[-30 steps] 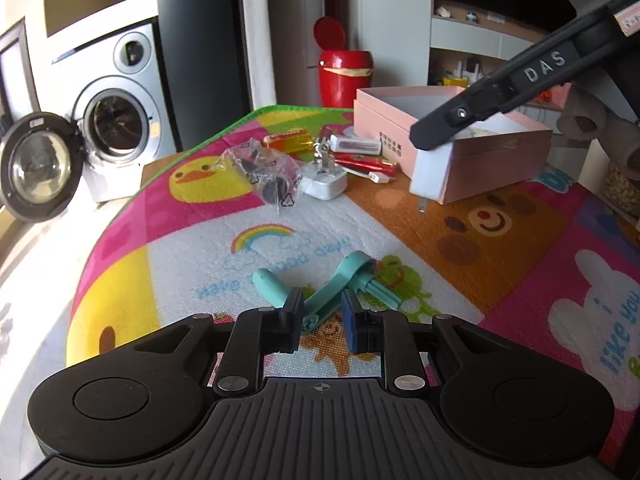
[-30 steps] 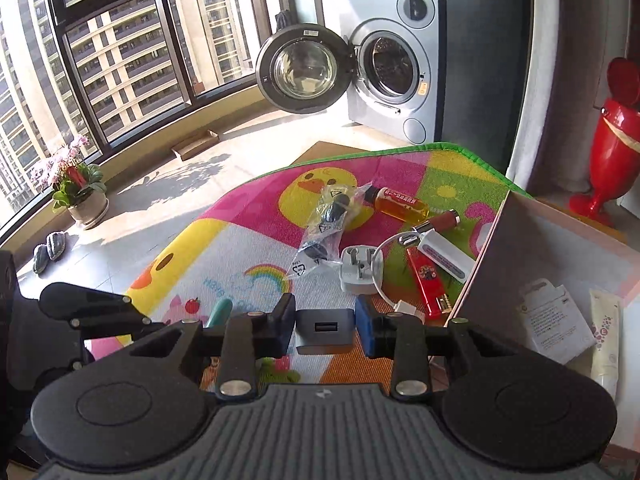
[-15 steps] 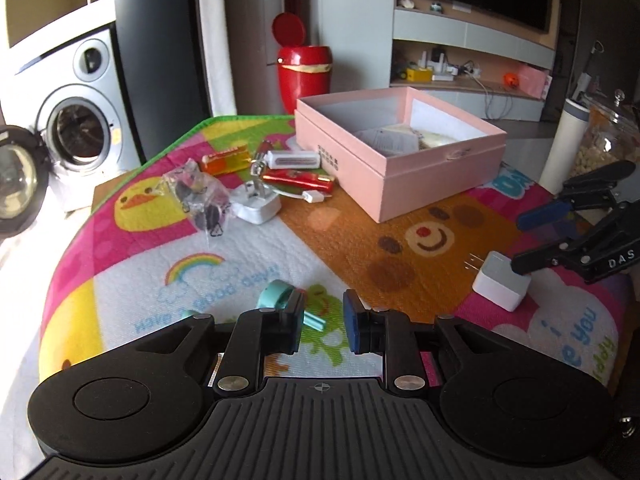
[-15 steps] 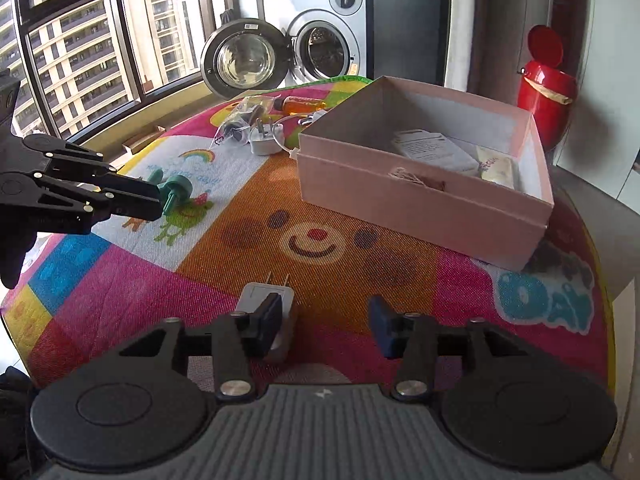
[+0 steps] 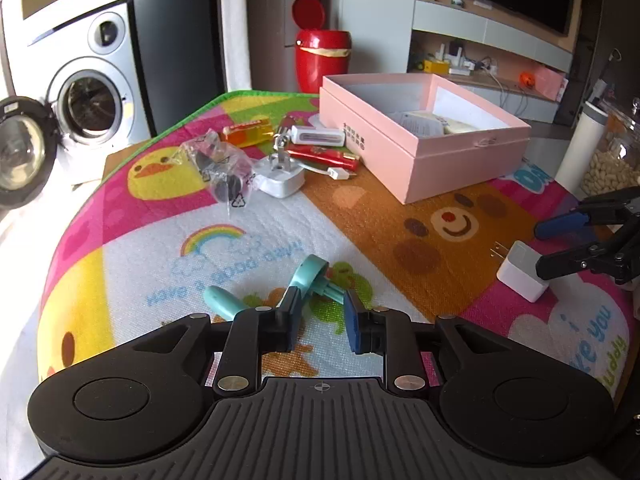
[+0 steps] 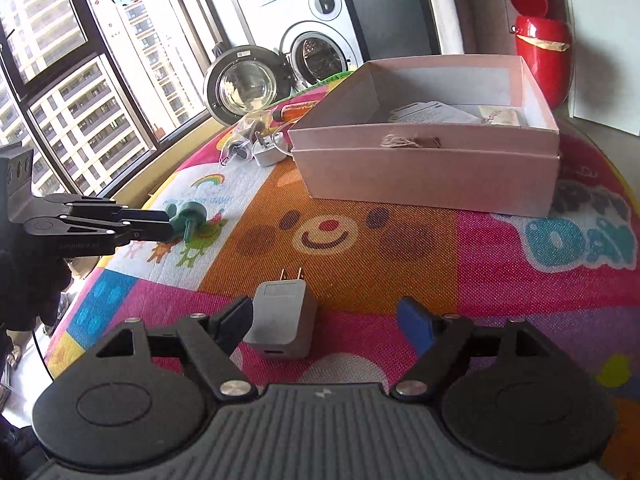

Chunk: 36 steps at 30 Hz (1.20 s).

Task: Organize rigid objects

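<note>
Right wrist: right tongs (image 6: 326, 314) opening astride charger (image 6: 282, 316); left tongs (image 6: 166, 229) pinch tool (image 6: 193, 213); box (image 6: 424, 172) beyond

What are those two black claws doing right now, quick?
Left gripper: closed, holding the teal plastic disc-headed tool.
Right gripper: jaws opening, gripping nothing; the white cube-shaped plug charger lies between them on the colourful play mat.

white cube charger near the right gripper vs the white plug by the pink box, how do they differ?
The cube charger is boxy with two thin flat prongs lying level along the mat; the white plug is rounder, its thicker pins pointing up. The cube charger lies alone between the right gripper's opening jaws, right pad clear of it; the white plug sits in the clutter beside the pink box. Both are white and rest on the play mat.
</note>
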Each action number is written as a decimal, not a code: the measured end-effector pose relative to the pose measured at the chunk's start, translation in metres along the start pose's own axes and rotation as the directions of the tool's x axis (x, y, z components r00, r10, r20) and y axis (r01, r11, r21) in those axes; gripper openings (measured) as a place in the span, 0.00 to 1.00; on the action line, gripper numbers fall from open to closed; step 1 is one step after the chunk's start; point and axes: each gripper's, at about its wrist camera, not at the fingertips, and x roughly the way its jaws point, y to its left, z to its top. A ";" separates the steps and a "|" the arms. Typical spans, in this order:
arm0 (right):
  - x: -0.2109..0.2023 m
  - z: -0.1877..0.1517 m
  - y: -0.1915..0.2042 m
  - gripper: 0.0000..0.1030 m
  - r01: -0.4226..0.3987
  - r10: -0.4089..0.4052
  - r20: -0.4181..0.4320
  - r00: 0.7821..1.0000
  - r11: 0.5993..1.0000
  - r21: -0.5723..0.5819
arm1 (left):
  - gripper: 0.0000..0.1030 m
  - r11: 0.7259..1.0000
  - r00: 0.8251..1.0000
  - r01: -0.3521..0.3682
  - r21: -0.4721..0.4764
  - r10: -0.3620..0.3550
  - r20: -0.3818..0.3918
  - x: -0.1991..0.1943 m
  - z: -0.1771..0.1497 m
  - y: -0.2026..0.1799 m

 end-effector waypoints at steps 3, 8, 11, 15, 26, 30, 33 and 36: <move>-0.001 0.001 0.004 0.77 0.009 -0.010 -0.009 1.000 1.000 -0.025 | 0.28 0.998 0.998 0.009 0.055 -0.006 -0.056 0.011 0.001 -0.014; -0.005 -0.001 0.009 0.78 0.018 -0.019 -0.011 1.000 0.998 -0.058 | 0.28 0.994 0.997 -0.054 0.094 0.049 0.054 -0.011 0.013 -0.012; -0.004 -0.005 0.017 0.78 0.004 -0.007 -0.022 1.000 0.993 -0.119 | 0.28 0.996 0.996 -0.070 0.047 0.068 0.052 -0.013 0.020 0.005; 0.003 -0.007 0.027 0.79 -0.002 -0.003 -0.033 0.999 0.988 -0.157 | 0.27 0.997 0.998 -0.064 -0.036 0.064 -0.014 0.004 0.013 0.025; 0.014 -0.012 0.043 0.97 0.017 -0.032 -0.057 0.998 0.970 -0.242 | 0.28 0.998 0.998 0.023 0.060 -0.019 -0.067 0.023 -0.001 -0.019; 0.018 -0.014 0.051 1.00 0.040 -0.060 -0.059 0.996 0.958 -0.284 | 0.28 0.998 0.997 0.047 0.048 -0.044 -0.059 0.027 0.000 -0.029; 0.017 -0.018 0.052 1.00 0.047 -0.065 -0.051 0.997 0.953 -0.300 | 0.28 0.997 0.997 0.049 0.061 -0.045 -0.054 0.027 -0.002 -0.035; 0.017 -0.018 0.050 1.00 0.040 -0.059 -0.055 0.997 0.955 -0.293 | 0.30 0.995 0.994 0.090 0.039 -0.088 -0.063 0.025 -0.003 -0.034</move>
